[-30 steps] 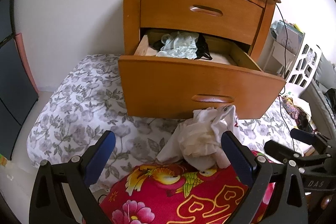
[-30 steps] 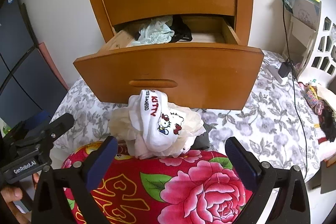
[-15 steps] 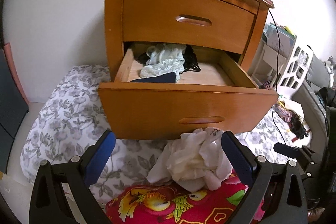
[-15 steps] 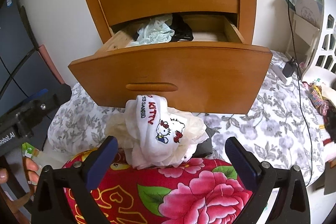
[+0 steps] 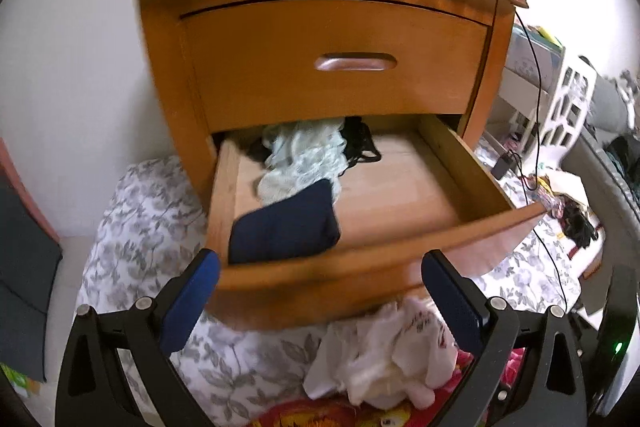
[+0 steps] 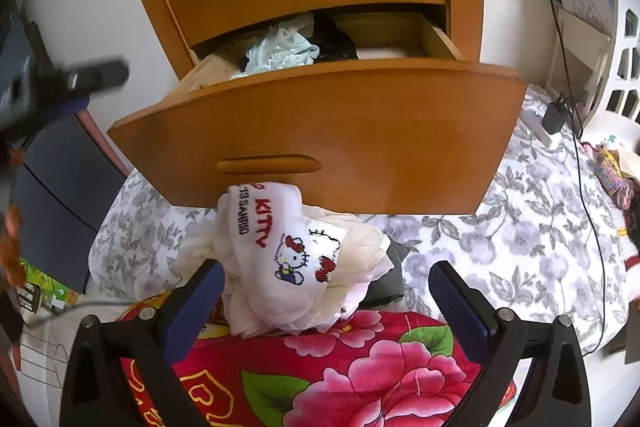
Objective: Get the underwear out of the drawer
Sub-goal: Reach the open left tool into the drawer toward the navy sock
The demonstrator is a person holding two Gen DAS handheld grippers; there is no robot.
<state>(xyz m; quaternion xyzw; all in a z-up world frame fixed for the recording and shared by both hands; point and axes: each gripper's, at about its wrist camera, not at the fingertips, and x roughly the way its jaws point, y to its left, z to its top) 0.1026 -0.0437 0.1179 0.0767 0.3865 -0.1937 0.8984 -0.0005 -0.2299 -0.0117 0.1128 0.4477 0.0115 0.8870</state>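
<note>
Raised since a second ago, the left gripper (image 5: 320, 291) now looks down into the open lower drawer (image 5: 360, 271), its blue pads spread wide and empty above the drawer front. Inside, from left to right, lie three garments: a folded navy piece (image 5: 284, 227) near the front, a crumpled pale-green lace piece (image 5: 304, 159) behind it, and a black piece (image 5: 360, 145) at the back. On the red floral blanket (image 6: 360, 367) below sits one heap of white underwear (image 6: 288, 263), its top piece printed with a cartoon cat and red lettering. The right gripper (image 6: 324, 291) hangs open around that heap, gripping nothing.
</note>
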